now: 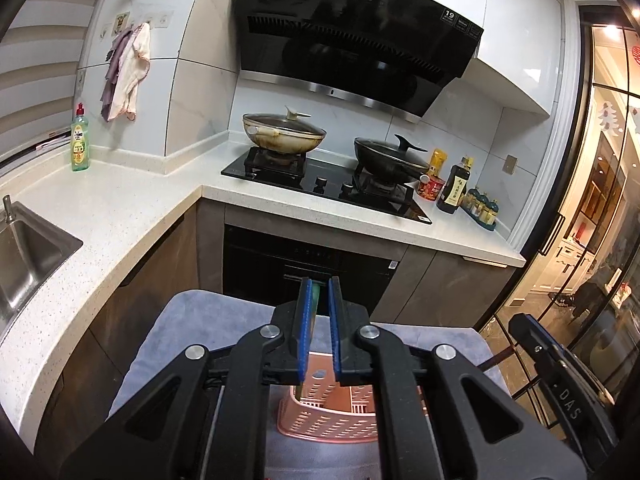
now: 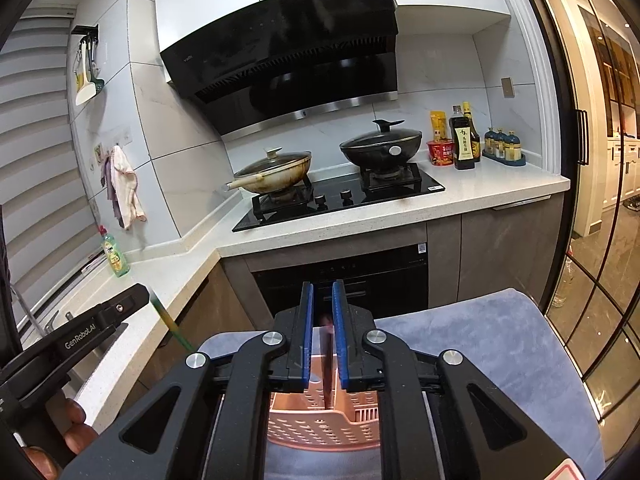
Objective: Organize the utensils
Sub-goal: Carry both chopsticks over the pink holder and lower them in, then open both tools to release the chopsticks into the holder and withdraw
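Utensils are in both grippers, above a pink basket (image 1: 320, 416) with lots of little holes. The basket sits on a blue-grey cloth (image 1: 224, 320) that covers the tabletop.

The left gripper (image 1: 319, 288) has its jaws clamped on a thin green utensil (image 1: 316, 292). In the right wrist view the green utensil sticks out of the left gripper and slants down toward the cloth. Some fingers (image 2: 74, 420) of a hand hold that gripper's grip.

The right gripper (image 2: 322, 292) has its jaws close together around a thin dark utensil (image 2: 328, 360). Its low end reaches down into the basket, beside a wall that splits the basket into parts. I cannot tell if the jaws squeeze it.

Behind it all is a black stove (image 2: 340, 200). A tan pan (image 2: 276, 172) and a black pan (image 2: 380, 146) sit on it, each with a lid. A green soap bottle (image 1: 80, 140) stands by the sink (image 1: 24, 256).
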`<action>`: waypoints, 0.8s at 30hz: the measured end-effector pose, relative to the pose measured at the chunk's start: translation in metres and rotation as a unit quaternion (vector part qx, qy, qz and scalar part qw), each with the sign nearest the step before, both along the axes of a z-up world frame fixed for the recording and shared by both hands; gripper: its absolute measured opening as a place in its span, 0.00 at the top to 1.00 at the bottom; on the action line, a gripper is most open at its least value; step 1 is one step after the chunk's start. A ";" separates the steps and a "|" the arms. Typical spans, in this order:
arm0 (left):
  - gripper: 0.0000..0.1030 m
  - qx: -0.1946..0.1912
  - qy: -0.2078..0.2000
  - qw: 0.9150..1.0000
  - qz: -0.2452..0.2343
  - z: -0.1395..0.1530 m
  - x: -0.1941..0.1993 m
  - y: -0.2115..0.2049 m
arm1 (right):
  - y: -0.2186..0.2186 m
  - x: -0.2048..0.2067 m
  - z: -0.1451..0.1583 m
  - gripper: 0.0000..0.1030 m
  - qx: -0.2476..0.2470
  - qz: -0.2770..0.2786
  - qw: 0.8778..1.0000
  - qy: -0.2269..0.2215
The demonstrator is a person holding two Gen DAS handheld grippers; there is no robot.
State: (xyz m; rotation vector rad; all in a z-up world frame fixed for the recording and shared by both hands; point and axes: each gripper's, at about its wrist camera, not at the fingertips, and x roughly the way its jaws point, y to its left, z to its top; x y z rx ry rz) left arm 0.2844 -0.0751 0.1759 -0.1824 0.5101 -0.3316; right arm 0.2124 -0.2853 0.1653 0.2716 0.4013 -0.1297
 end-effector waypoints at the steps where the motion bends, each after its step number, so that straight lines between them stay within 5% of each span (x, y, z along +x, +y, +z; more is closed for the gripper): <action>1: 0.93 0.000 -0.001 1.000 0.000 0.000 -0.002 0.001 | -0.001 -0.002 0.001 0.88 0.000 -0.001 1.000 -0.002; 4: 0.83 0.001 -0.008 1.000 0.001 0.005 -0.010 0.004 | -0.001 -0.011 0.006 0.81 0.000 -0.002 1.000 -0.010; 6: 0.64 -0.002 -0.015 1.000 0.004 0.009 -0.017 0.008 | -0.002 -0.020 0.010 0.75 0.001 -0.001 1.000 -0.017; 14: 0.32 0.002 -0.032 0.999 0.009 0.021 -0.058 0.025 | 0.002 -0.069 0.023 0.62 -0.006 0.010 1.000 -0.029; 24: 0.20 0.061 -0.012 0.998 -0.008 -0.010 -0.132 0.042 | 0.021 -0.151 -0.004 0.51 -0.055 0.019 0.998 0.012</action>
